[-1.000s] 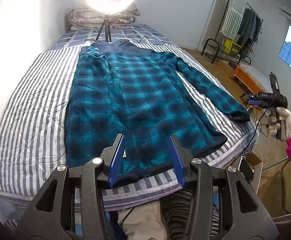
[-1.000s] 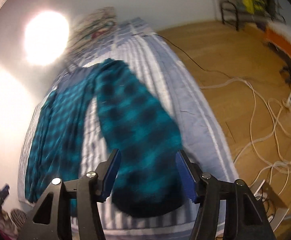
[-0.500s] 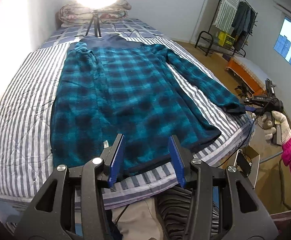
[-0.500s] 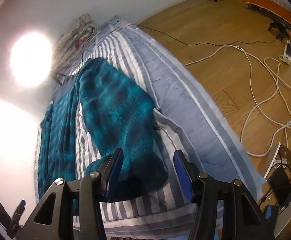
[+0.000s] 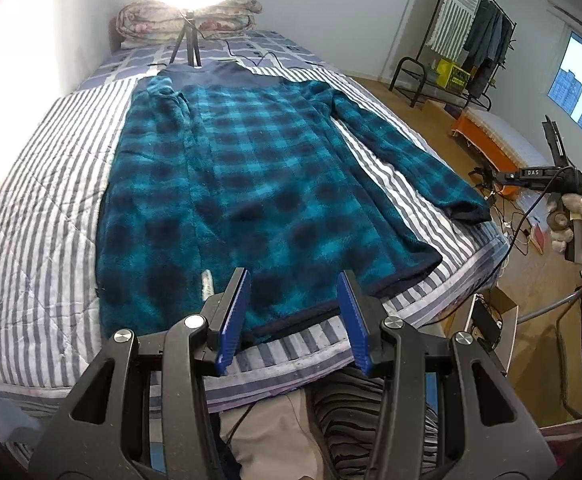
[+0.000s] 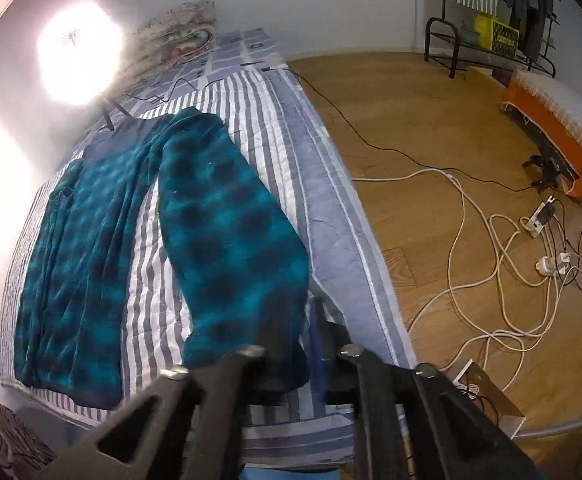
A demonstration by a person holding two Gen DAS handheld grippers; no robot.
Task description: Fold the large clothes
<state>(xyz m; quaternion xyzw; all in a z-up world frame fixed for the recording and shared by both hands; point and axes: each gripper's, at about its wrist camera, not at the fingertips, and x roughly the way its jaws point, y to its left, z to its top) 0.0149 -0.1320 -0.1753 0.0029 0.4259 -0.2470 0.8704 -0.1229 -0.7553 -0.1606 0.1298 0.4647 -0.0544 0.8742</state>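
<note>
A teal plaid fleece garment (image 5: 251, 184) lies flat on the striped bed (image 5: 31, 220), hem towards me. Its left sleeve is folded in along the body; its right sleeve (image 5: 395, 152) stretches to the bed's right edge. My left gripper (image 5: 294, 280) hovers open over the hem, touching nothing. In the right wrist view the sleeve (image 6: 227, 224) runs down to my right gripper (image 6: 297, 320). Its jaws are closing on the dark cuff, which fills the narrow gap between them. A gloved hand (image 5: 571, 220) holds that gripper beside the bed.
A bright ring light on a tripod (image 5: 189, 40) stands at the head of the bed, in front of folded quilts (image 5: 211, 16). White cables and power strips (image 6: 491, 280) sprawl over the wooden floor. A clothes rack (image 5: 463, 40) and an orange-edged mattress (image 6: 551, 128) lie further right.
My right gripper's jaws have drawn in from wide apart to a narrow gap around the sleeve cuff. The left gripper has stayed open over the hem.
</note>
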